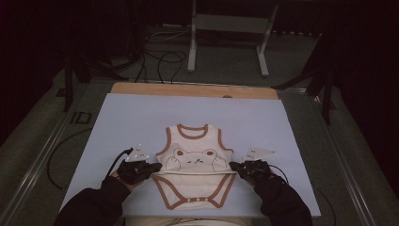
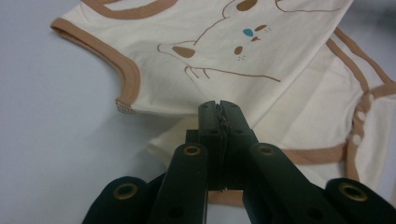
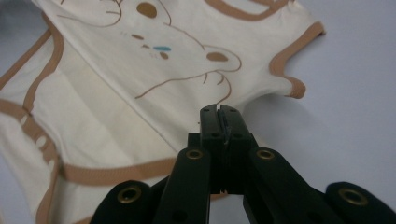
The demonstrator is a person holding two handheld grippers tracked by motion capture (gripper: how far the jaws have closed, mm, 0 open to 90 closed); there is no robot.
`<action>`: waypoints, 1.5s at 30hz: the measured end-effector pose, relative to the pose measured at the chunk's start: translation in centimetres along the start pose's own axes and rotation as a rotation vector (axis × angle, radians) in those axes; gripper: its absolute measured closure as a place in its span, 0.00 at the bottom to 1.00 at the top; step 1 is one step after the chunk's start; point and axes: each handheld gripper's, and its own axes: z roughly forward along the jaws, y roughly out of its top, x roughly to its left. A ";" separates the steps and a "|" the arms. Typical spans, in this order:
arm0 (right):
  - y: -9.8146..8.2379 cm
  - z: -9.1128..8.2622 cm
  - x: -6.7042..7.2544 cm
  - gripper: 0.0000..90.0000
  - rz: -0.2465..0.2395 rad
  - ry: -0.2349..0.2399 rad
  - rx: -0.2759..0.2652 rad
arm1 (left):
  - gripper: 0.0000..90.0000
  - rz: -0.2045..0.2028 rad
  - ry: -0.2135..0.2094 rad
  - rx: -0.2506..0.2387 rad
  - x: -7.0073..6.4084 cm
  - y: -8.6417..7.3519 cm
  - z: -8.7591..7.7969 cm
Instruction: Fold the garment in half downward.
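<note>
Closest to me, my dark-sleeved forearms come in at the table's near edge. The left gripper and right gripper each have their jaws pinched tight on the side edges of the cream baby bodysuit with brown trim and a bear print, which lies on the pale blue mat. I judge I'm mid-fold, the top half laid down over the snap end. Next I need an even carry, then a release. Whether each jaw grips one layer or both, I cannot tell.

bodysuit on mat, between grippers
</note>
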 end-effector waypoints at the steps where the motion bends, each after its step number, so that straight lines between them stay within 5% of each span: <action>1: -0.3 0.0 0.1 1.00 0.005 0.004 0.004 | 1.00 0.004 -0.002 0.007 -0.2 -0.1 0.0; 20: -3.4 1.1 1.1 0.99 0.027 0.027 0.084 | 1.00 -0.018 0.004 0.111 -1.8 -2.7 1.8; 31: -3.8 1.3 1.0 0.95 0.033 0.036 0.083 | 0.96 -0.002 0.019 0.116 -1.9 -2.8 1.8; 45: -1.9 -0.2 0.8 0.22 0.036 0.064 -0.040 | 0.37 0.031 0.081 0.030 -1.6 -0.9 0.1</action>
